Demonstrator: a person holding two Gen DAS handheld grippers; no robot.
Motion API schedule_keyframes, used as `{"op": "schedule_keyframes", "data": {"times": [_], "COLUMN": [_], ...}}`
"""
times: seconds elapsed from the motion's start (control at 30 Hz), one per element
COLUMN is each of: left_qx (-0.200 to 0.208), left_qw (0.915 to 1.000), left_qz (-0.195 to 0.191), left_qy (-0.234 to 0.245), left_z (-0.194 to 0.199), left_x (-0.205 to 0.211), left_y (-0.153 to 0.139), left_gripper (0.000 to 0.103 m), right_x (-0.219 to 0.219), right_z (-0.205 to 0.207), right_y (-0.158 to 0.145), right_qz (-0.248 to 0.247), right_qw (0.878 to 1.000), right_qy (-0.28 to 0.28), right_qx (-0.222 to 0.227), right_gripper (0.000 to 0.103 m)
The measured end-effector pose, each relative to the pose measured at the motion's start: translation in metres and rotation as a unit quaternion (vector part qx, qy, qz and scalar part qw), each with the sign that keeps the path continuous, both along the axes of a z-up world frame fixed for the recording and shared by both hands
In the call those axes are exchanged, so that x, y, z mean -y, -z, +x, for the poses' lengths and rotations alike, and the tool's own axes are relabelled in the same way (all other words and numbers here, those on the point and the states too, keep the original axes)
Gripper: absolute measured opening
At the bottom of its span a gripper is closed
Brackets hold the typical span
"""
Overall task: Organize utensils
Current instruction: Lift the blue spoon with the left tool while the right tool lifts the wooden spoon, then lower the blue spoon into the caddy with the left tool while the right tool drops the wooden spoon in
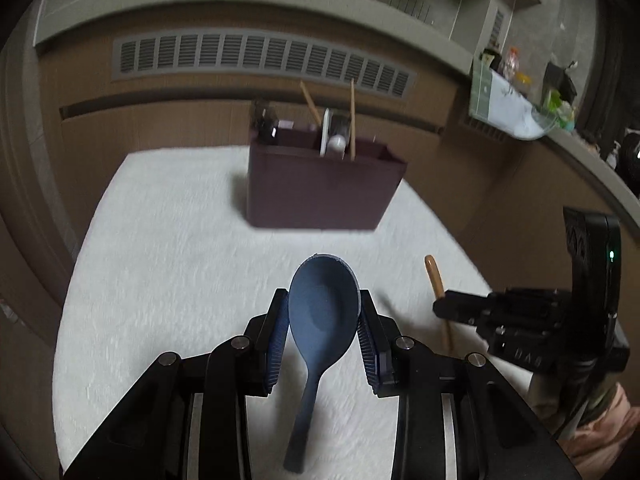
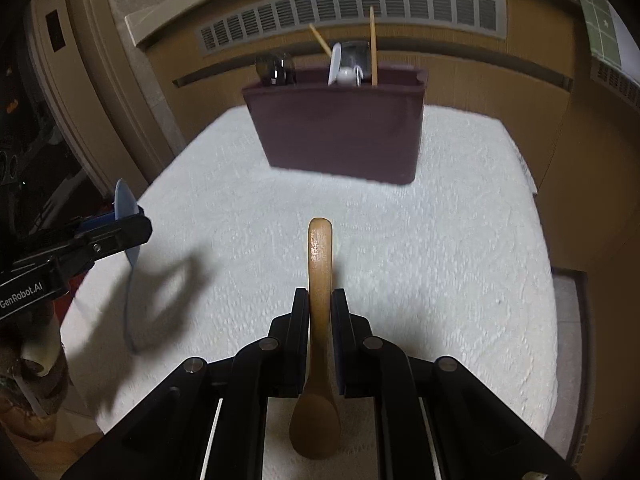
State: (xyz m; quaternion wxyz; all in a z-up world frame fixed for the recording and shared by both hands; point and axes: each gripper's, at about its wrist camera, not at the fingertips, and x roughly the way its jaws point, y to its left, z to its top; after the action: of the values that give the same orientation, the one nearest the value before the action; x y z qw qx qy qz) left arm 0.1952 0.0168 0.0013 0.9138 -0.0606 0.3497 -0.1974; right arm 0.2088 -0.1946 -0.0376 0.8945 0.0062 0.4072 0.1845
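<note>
Utensils: blue spoon (image 1: 322,312) clamped in left claw (image 1: 323,316), wooden spoon (image 2: 319,320) (bowl half hidden) in right claw (image 2: 320,308).

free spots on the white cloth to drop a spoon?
Bare white textured cloth between the dark maroon utensil box and both claws, and right of the box. Crowded: inside the box, where wooden chopsticks and a white spoon stand.

The caddy (image 2: 338,128) stands at the table's (image 2: 460,280) far edge with chopsticks (image 2: 373,46) upright in it; two spoons (image 1: 322,312) are held above the table before it, side by side
</note>
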Motion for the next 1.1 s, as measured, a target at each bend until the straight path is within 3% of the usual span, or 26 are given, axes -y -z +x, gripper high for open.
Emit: {"op": "schedule_keyframes", "data": {"times": [0.13,0.23,0.3,0.47,0.6,0.87,0.97,1.0,1.1], "left_qx": [0.068,0.136,0.164,0.201,0.19,0.098,0.056,0.044,0.031], "left_qw": [0.997,0.9887,0.9837,0.9762,0.9787,0.9919,0.995,0.996,0.9966], "left_qz": [-0.033,-0.056,-0.067,-0.077,-0.075,-0.08,-0.082,-0.078,-0.077], "left_qy": [0.017,0.031,0.032,0.028,0.02,0.006,0.009,0.009,-0.002], "left_z": [0.027,0.056,0.072,0.119,0.153,0.206,0.217,0.22,0.215], "left_x": [0.005,0.006,0.007,0.014,0.018,0.024,0.027,0.027,0.023], "left_y": [-0.065,-0.128,-0.154,-0.186,-0.17,-0.084,-0.053,-0.045,-0.035], "left_gripper": [0.034,0.034,0.034,0.034,0.034,0.034,0.042,0.048,0.054], "right_x": [0.008,0.009,0.009,0.002,-0.002,0.0,0.001,0.002,0.007], "right_z": [0.02,0.041,0.056,0.093,0.117,0.161,0.172,0.176,0.174], "right_y": [-0.078,-0.146,-0.182,-0.221,-0.208,-0.125,-0.095,-0.085,-0.07], "right_qz": [0.016,0.013,0.008,-0.007,-0.029,-0.037,-0.032,-0.029,-0.023], "right_qw": [0.996,0.986,0.979,0.97,0.972,0.99,0.995,0.996,0.997], "right_qy": [-0.002,-0.002,0.005,0.014,0.016,0.017,0.011,0.014,0.035], "right_qx": [0.09,0.164,0.203,0.243,0.234,0.136,0.092,0.077,0.064], "right_gripper": [0.011,0.011,0.011,0.011,0.011,0.011,0.012,0.019,0.041]}}
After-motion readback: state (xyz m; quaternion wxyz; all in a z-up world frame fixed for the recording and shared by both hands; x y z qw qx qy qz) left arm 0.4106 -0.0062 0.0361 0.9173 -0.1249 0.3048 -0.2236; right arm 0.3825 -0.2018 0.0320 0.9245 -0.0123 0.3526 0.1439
